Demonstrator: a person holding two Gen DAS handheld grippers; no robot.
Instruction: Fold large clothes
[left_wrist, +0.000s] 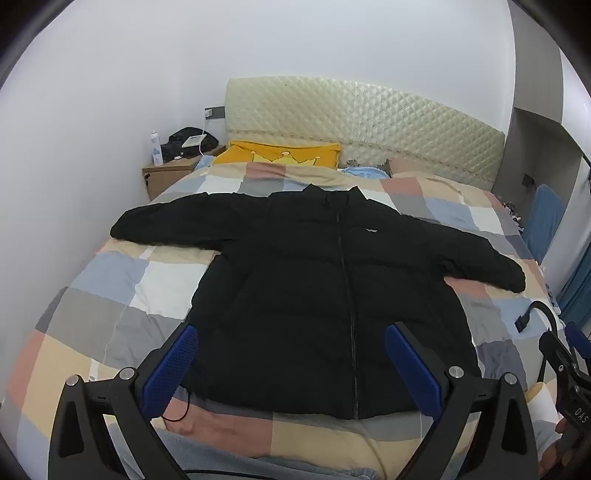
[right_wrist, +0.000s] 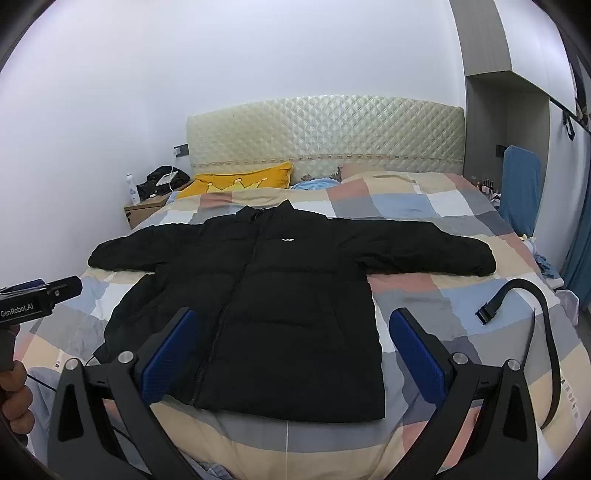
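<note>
Jacket: a big black puffy jacket (left_wrist: 325, 295) lies flat on the bed, front side up, zipper closed, both sleeves stretched out to the sides. It is just ahead of both claws and not folded yet.
Left claw: the left claw (left_wrist: 291, 369) is spread wide, with nothing between its blue pads. It hangs over the bottom edge of the jacket, near the jacket's left corner.
Right claw: the right claw (right_wrist: 291, 354) is spread wide too and pinches nothing. The bottom right part of the jacket shows between its fingers, lower down.
Bed: the bed cover (right_wrist: 424, 206) has big squares of blue, pink, grey, white and tan.
Pillow: a yellow pillow (left_wrist: 280, 153) sits far ahead of the claws, by the headboard (left_wrist: 365, 118).
Strap: a black strap (right_wrist: 517, 295) lies on the cover to the right of the right claw.
Side table: a small wooden table (left_wrist: 166, 177) stands far ahead on the left, with a white bottle (left_wrist: 156, 147) on it.
</note>
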